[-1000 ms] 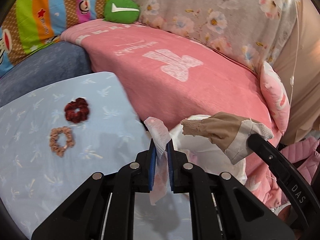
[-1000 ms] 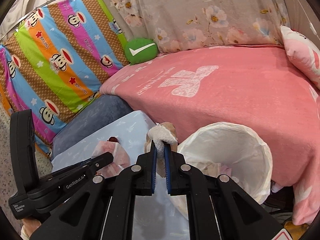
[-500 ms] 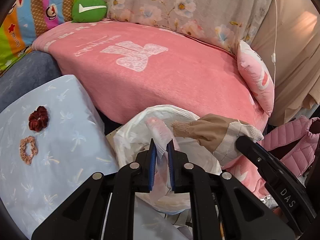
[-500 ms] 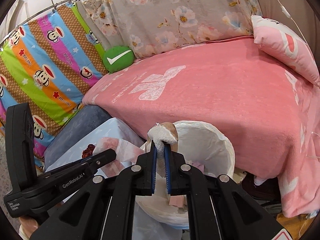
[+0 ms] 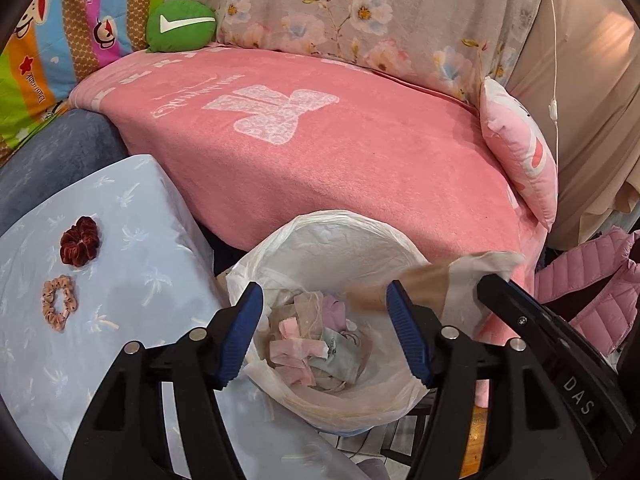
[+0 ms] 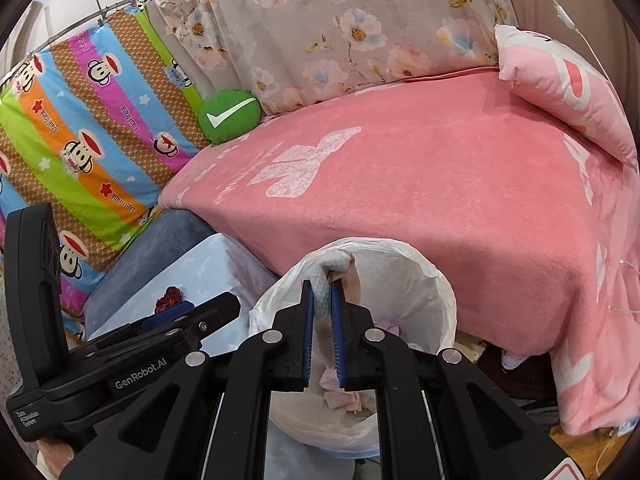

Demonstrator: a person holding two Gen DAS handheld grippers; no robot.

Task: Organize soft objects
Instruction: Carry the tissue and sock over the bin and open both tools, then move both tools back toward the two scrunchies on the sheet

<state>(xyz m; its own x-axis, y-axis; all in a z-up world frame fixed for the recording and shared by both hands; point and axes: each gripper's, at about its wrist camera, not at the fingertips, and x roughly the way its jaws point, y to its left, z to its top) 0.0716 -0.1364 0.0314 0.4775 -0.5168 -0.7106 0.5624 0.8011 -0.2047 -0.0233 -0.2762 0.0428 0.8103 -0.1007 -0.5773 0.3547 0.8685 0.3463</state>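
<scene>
My left gripper [image 5: 323, 300] stands open above a white-lined bin [image 5: 280, 248], nothing between its blue pads. A pink sock [image 5: 298, 350] lies among other small fabric pieces in the bin. My right gripper [image 6: 322, 292] is shut on a tan and white sock [image 6: 340, 262], held over the bin's rim [image 6: 440, 280]; the same sock [image 5: 436, 280] appears blurred at the right in the left wrist view. A dark red scrunchie [image 5: 79, 235] and a pale pink scrunchie [image 5: 59, 301] lie on the light blue cloth [image 5: 132, 264].
A pink blanket [image 5: 320, 140] covers the bed behind the bin. A green check-mark cushion [image 5: 181, 24] and a pink pillow [image 5: 520, 148] rest on it. Striped monkey-print fabric [image 6: 80, 140] hangs at left. A pink padded jacket [image 5: 592, 280] lies at right.
My left gripper has opened and the pink sock it held now lies in the bin. Both grippers have moved over the bin; the right still grips its sock.
</scene>
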